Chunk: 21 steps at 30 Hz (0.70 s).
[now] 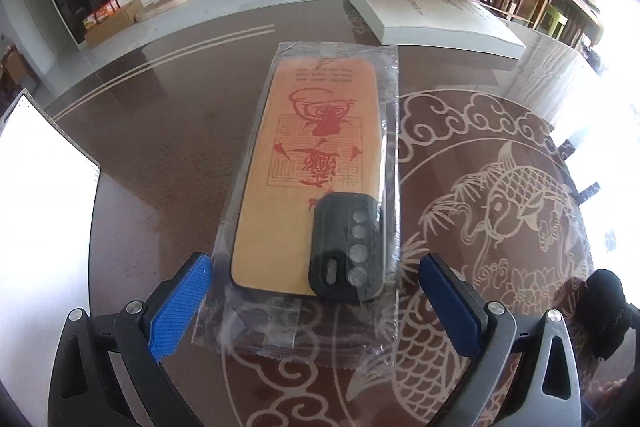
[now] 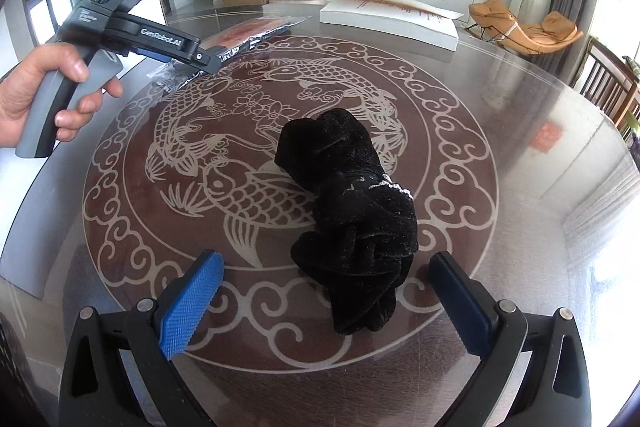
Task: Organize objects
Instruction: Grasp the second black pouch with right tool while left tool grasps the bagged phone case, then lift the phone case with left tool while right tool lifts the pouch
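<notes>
A phone case [image 1: 304, 163], orange with a red print and a black camera block, lies in a clear plastic bag on the round table [image 1: 160, 147]. My left gripper [image 1: 316, 291] is open, its blue pads [image 1: 188, 303] wide on either side of the bag's near end without pressing it. A crumpled black velvet cloth [image 2: 352, 211] rests on the table's fish pattern [image 2: 188, 155]. My right gripper [image 2: 328, 299] stands open, the cloth's near end between its pads, untouched. In the right wrist view a hand [image 2: 36, 95] holds the left gripper [image 2: 208, 61] over the bagged case [image 2: 248, 31].
A large flat white box [image 1: 436, 15] lies at the table's far side, also the white box [image 2: 388, 19] in the right wrist view. A bright white panel [image 1: 44, 187] stands at the left edge. Wooden chairs [image 2: 612, 83] stand at the right. The black cloth [image 1: 604, 307] lies right of the left gripper.
</notes>
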Tool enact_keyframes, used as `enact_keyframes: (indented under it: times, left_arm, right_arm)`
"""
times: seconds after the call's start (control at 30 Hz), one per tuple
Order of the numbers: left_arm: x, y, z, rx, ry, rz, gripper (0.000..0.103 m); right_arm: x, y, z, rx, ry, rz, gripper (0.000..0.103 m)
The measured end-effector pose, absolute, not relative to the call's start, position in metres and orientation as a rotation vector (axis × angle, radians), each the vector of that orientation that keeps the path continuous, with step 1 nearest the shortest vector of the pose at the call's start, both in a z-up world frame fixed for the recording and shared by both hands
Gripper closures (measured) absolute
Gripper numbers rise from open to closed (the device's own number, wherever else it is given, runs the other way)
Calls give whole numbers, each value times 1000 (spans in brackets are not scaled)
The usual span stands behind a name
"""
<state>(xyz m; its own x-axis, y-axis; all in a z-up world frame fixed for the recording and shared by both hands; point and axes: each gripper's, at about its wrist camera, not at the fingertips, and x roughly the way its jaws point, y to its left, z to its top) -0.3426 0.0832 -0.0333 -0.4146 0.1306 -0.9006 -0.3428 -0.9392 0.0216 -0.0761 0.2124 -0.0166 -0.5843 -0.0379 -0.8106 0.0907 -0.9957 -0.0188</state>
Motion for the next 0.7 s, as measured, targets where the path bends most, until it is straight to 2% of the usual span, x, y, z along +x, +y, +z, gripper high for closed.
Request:
enact_keyframes:
  times: [0.1,0.13,0.17,0.27,0.43,0.5,0.53,0.7]
  left_arm:
    - [-358,76,-38,-1558,186,2466,0]
    - [-357,75,-38,-1550,181,2478,3]
    - [-351,73,-36,-1516,200,2505,20]
    - [-323,64,-35,-1490,190,2541,25]
    - [-209,34,-35,-1505,100,2625,24]
    - [-157,28,-37,-1545,83,2621,12]
    - [-135,26,-37,-1570,79,2603,0]
    - [-92,13,-34,-1485,-11,2611,0]
  right_arm:
    - [-77,212,-17,1395,91,-2734,1]
    - [-77,213,-17,1396,89,-2733,1]
    - [-77,213,-17,1396,87,-2733,1]
    - [-77,214,-17,1396,84,-2732,1]
    - [-77,215,-18,1397,81,-2730,1]
    - [-76,214,-17,1395,88,-2733,1]
    - [-77,214,-17,1394,91,-2734,1]
    - [-77,214,-17,1393,98,-2737,1]
